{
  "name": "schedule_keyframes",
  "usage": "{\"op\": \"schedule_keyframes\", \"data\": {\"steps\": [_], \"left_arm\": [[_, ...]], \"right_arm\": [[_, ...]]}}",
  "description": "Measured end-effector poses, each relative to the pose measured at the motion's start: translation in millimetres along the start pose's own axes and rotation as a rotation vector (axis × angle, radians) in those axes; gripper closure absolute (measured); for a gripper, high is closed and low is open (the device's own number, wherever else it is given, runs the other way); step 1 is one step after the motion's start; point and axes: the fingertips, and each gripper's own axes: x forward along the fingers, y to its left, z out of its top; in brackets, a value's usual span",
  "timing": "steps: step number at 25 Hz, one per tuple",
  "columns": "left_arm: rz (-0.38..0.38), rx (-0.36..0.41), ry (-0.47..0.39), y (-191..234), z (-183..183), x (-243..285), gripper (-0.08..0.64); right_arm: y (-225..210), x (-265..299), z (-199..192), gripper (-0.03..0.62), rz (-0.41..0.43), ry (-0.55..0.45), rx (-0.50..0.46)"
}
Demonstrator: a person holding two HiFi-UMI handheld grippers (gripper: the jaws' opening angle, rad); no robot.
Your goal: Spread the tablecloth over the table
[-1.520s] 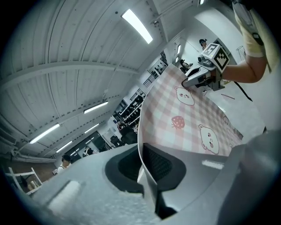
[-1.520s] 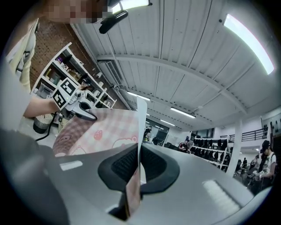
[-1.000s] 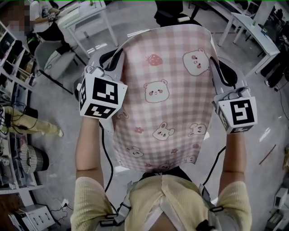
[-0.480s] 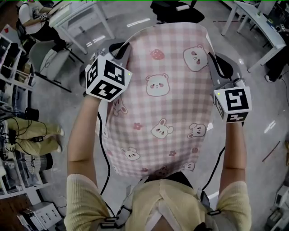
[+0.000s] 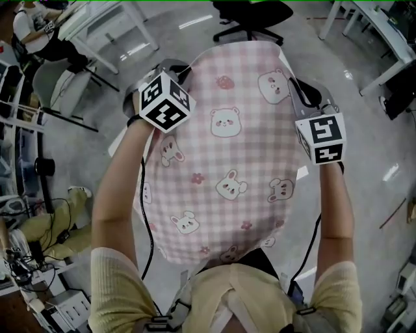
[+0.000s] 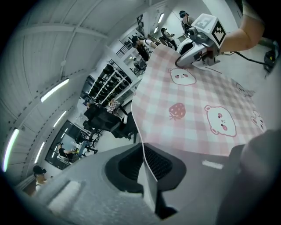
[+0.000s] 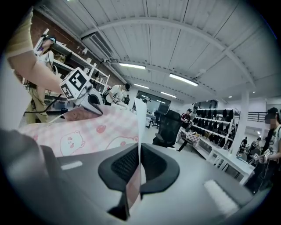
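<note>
The tablecloth is pink-checked with bears and strawberries. It hangs stretched in the air between both grippers, its near end drooping toward the person's chest. My left gripper is shut on the cloth's far left edge, and my right gripper is shut on the far right edge. In the left gripper view the cloth's edge runs between the closed jaws, and the right gripper shows across the sheet. The right gripper view shows the edge pinched likewise, with the left gripper opposite.
A black office chair stands ahead on the grey floor. White tables stand at the far left and far right. A seated person is at the upper left. Shelving lines the left side. Another person stands at the right.
Both grippers have moved forward and tipped down, carrying the cloth away from the body. The gripper views have swung from the ceiling toward the room. Both grips still hold.
</note>
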Motion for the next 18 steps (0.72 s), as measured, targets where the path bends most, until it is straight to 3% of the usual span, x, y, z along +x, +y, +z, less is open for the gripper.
{"op": "schedule_keyframes", "data": {"steps": [3, 8, 13, 18], "left_arm": [[-0.001, 0.003, 0.022, -2.4, 2.2, -1.8, 0.548], [0.13, 0.086, 0.055, 1.5, 13.2, -27.3, 0.548], [0.303, 0.219, 0.11, 8.2, 31.5, -58.9, 0.548], [0.295, 0.223, 0.139, 1.5, 32.7, -59.7, 0.548]], "right_arm": [[1.7, -1.4, -4.2, 0.581, 0.016, 0.012, 0.008], [5.6, -13.7, -1.1, 0.581, -0.012, -0.112, -0.033], [8.0, -25.7, 1.0, 0.581, -0.079, -0.298, -0.048], [11.0, -30.2, -0.1, 0.581, -0.08, -0.281, -0.053]]}}
